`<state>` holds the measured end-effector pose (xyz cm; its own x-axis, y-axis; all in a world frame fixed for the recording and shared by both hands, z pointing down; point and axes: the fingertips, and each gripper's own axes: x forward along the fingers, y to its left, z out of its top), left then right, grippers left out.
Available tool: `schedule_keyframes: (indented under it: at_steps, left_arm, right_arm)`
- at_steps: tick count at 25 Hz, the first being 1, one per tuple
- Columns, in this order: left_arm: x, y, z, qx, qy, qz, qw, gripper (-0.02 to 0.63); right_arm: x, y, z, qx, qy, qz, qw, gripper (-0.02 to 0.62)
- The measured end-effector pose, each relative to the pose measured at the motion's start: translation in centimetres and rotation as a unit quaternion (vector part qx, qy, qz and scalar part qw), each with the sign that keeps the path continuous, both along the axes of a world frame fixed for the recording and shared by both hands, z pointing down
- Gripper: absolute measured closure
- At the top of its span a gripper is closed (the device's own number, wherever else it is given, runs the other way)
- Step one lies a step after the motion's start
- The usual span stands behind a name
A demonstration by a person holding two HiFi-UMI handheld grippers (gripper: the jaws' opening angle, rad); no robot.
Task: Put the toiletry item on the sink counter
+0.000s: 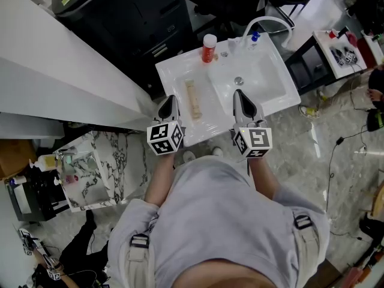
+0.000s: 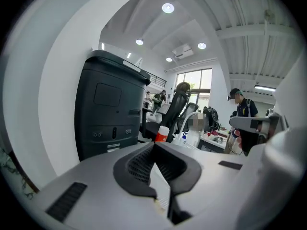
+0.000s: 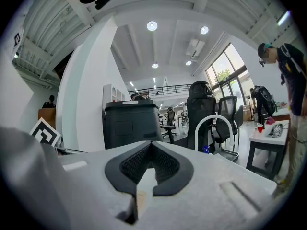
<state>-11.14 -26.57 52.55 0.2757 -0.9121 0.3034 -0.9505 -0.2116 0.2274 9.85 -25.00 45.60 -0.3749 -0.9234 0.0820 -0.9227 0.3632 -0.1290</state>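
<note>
Two grippers are being held side by side over the near edge of a white sink (image 1: 264,83). The left gripper (image 1: 170,102) is being kept clenched: in its own view its (image 2: 154,146) dark ribbed pads are meeting at the tips, with nothing being gripped between them. The right gripper (image 1: 239,96) is likewise being kept clenched and empty, its (image 3: 151,146) ribbed pads being pressed together into a point. Each one is being carried by its pale grey body, with a marker cube (image 1: 165,138) showing at the wrist end.

On the glossy, smooth counter (image 1: 177,74), left of the rectangular basin, the toiletry item (image 1: 192,99) is lying flat. It is a long, narrow, tan strip, and what it is made of cannot be told. It is lying just beyond the left gripper's tip; contact cannot be judged. At the back edge a red bottle (image 1: 208,48) with a white cap is standing upright, well apart from the item. A round metal drain (image 1: 239,80) is set in the basin floor, and a white arched faucet (image 1: 267,21) is rising behind it, with a small blue cap (image 1: 255,36) near its base.

Behind the sink a dark, boxy machine (image 1: 138,11) with rounded corners is standing. A marble-patterned cabinet (image 1: 96,170) is standing on the grey stone floor to the left.
</note>
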Motion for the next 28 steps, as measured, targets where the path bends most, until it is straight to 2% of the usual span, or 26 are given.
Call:
schedule_keyframes:
  at_steps: [14,28]
  left_arm:
    - [-0.8,0.6,-5.8,0.078,-0.036,-0.021,0.9961,0.600]
    - [-0.8,1.4,-11.3,0.154,-0.068,-0.028,0.9853,0.600]
  right_arm:
    - [0.1,-0.3,-0.8,0.009,0.000,-0.001,1.000,0.597]
    - [0.9,-0.7,-1.7,0.022,0.000,0.011,1.000,0.597]
